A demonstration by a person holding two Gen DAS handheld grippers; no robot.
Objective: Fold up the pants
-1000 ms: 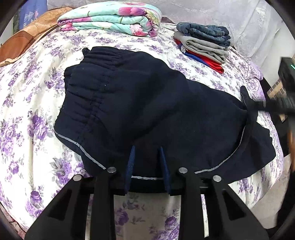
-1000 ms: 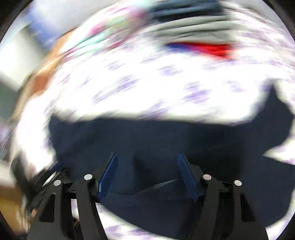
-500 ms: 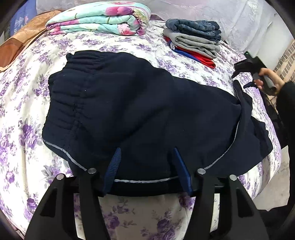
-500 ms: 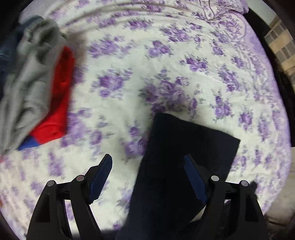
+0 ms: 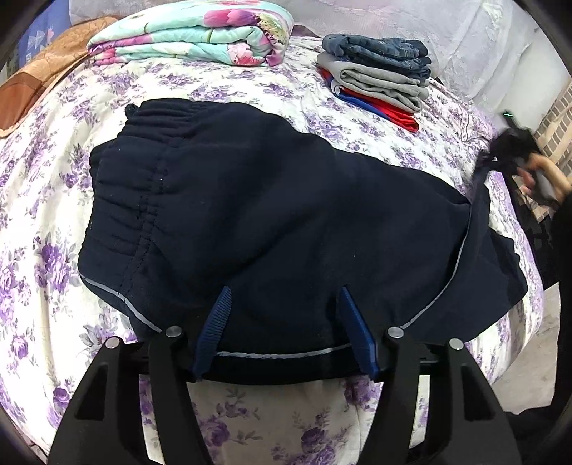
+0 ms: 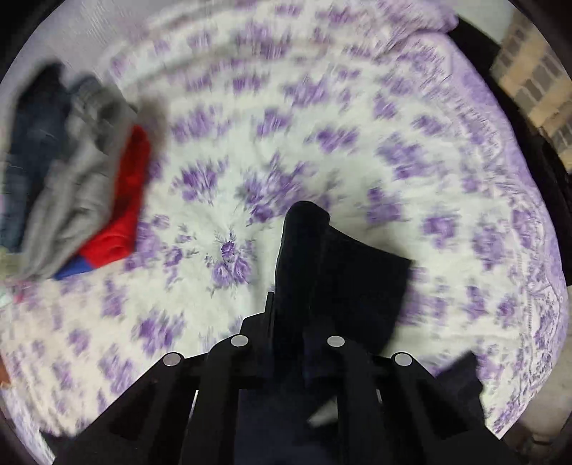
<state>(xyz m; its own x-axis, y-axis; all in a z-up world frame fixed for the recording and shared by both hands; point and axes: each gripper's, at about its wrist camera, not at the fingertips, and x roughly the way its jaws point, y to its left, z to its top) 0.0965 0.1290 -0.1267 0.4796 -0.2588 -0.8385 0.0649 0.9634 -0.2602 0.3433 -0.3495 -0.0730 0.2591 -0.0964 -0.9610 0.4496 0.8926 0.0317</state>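
Dark navy pants (image 5: 268, 200) lie spread on the flowered bed, elastic waistband to the left and legs running right. My left gripper (image 5: 285, 291) stands open over the pants' near edge with the grey piping; its blue pads straddle the cloth without pressing it. At the far right, a hand holds my right gripper (image 5: 491, 157), with the leg end drawn up to it. In the right wrist view the right gripper (image 6: 289, 311) is closing, its jaws pinched on the navy leg end (image 6: 343, 272), which sticks out past the fingers. The picture is blurred.
A folded floral blanket (image 5: 193, 32) and a stack of folded clothes (image 5: 379, 71) lie at the back of the bed; the stack (image 6: 71, 179) is left of the right gripper. A brown pillow (image 5: 35, 78) is back left. The bed's edge (image 5: 532, 297) drops off at right.
My left gripper has opened and let go of the near edge. The right gripper swung over to the leg end, rolled, and closed on the cloth, which now rises at the right.
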